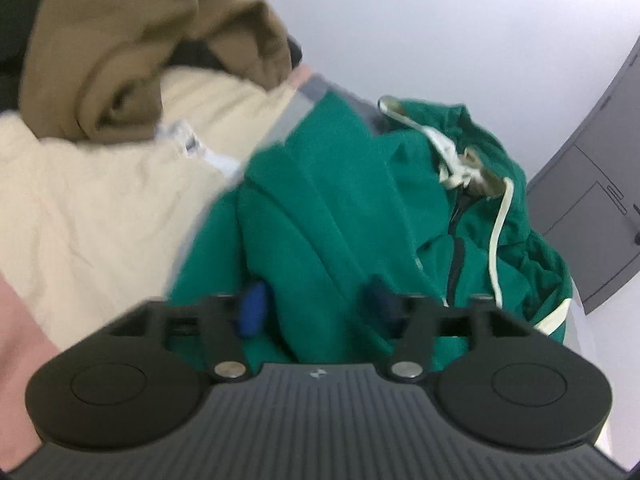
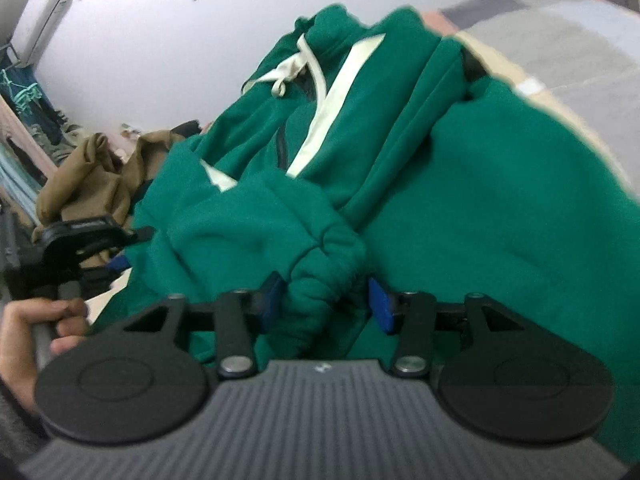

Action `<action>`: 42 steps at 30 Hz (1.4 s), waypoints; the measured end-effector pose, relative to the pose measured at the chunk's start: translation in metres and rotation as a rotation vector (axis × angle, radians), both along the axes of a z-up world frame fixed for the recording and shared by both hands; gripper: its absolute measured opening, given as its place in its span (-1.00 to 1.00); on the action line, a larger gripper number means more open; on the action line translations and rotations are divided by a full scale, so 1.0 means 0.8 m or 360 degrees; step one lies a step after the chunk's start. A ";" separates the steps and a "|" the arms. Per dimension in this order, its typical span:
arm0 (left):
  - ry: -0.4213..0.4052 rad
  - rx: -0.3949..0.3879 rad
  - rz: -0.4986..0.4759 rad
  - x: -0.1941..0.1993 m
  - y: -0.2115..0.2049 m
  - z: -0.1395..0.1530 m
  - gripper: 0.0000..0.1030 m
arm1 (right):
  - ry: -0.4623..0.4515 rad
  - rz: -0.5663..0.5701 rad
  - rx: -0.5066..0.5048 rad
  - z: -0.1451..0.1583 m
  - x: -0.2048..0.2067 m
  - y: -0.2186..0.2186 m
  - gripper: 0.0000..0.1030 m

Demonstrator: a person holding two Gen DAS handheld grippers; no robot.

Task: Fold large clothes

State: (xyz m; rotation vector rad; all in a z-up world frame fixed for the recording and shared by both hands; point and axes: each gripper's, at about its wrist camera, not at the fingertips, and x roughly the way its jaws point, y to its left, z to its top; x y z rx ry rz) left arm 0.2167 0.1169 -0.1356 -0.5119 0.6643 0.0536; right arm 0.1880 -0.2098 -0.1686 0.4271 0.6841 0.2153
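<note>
A green hooded jacket [image 1: 340,216] with cream drawstrings and cream stripes lies bunched on the bed. In the left wrist view my left gripper [image 1: 318,306] hovers over its lower edge, blue pads [image 1: 252,308] wide apart, with only flat green cloth under the gap. In the right wrist view the same jacket [image 2: 460,208] fills the frame. My right gripper [image 2: 326,302] stands open around a gathered green sleeve cuff [image 2: 324,276], which sits between the pads without being squeezed. The left gripper [image 2: 80,232] shows at the left edge of that view, with a hand [image 2: 32,332] on its handle.
A cream bedcover [image 1: 100,200] with pink and grey patches lies under the jacket. A brown garment [image 1: 120,60] is heaped at the far side of the bed, also seen as a brown pile [image 2: 88,176]. A grey cabinet [image 1: 592,184] stands to the right, a white wall behind.
</note>
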 end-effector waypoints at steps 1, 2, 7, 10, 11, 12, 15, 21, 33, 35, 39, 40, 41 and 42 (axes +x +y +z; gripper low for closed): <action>-0.0033 0.0031 0.0006 -0.007 -0.002 0.009 0.31 | -0.0037 -0.0029 -0.0022 0.003 -0.005 -0.002 0.45; -0.0062 0.0058 0.0004 -0.014 -0.004 0.019 0.34 | -0.0071 -0.0044 -0.0021 0.009 -0.008 -0.007 0.56; -0.0214 0.0103 -0.0122 -0.009 -0.025 0.067 0.41 | -0.0139 0.0007 -0.0010 0.039 0.028 -0.021 0.55; -0.0255 0.0153 -0.0190 0.025 -0.038 0.084 0.46 | -0.0242 0.0069 -0.0054 0.068 0.077 -0.023 0.54; -0.0254 0.0130 -0.0199 0.044 -0.039 0.085 0.46 | -0.0280 0.0080 -0.0078 0.076 0.097 -0.023 0.54; -0.0249 0.0098 -0.0209 0.063 -0.040 0.085 0.46 | -0.0314 0.0102 -0.0090 0.083 0.119 -0.025 0.54; -0.0237 0.0008 -0.0211 0.130 -0.043 0.077 0.47 | -0.0350 0.0162 -0.0080 0.094 0.207 -0.031 0.54; -0.0212 -0.0130 -0.0204 0.296 -0.057 0.029 0.50 | -0.0380 0.0125 -0.0096 0.082 0.384 -0.031 0.53; -0.0055 -0.0470 -0.0078 0.534 -0.029 -0.045 0.57 | -0.0236 0.0046 -0.0268 0.030 0.627 0.010 0.49; -0.0018 -0.0452 -0.0102 0.556 -0.032 -0.050 0.58 | -0.0185 0.0039 -0.0286 0.022 0.638 0.015 0.38; 0.0017 -0.0171 -0.0179 0.585 -0.061 -0.036 0.14 | -0.0156 0.0099 -0.0338 0.023 0.642 0.027 -0.41; 0.0014 -0.0193 -0.0196 0.589 -0.064 -0.031 -0.28 | -0.0177 0.0131 -0.0395 0.028 0.638 0.031 -0.49; 0.0009 -0.0199 -0.0204 0.592 -0.069 -0.025 -0.66 | -0.0197 0.0166 -0.0441 0.034 0.633 0.034 -0.60; -0.0004 -0.0178 -0.0218 0.591 -0.074 -0.018 -0.80 | -0.0220 0.0191 -0.0462 0.042 0.627 0.035 -0.66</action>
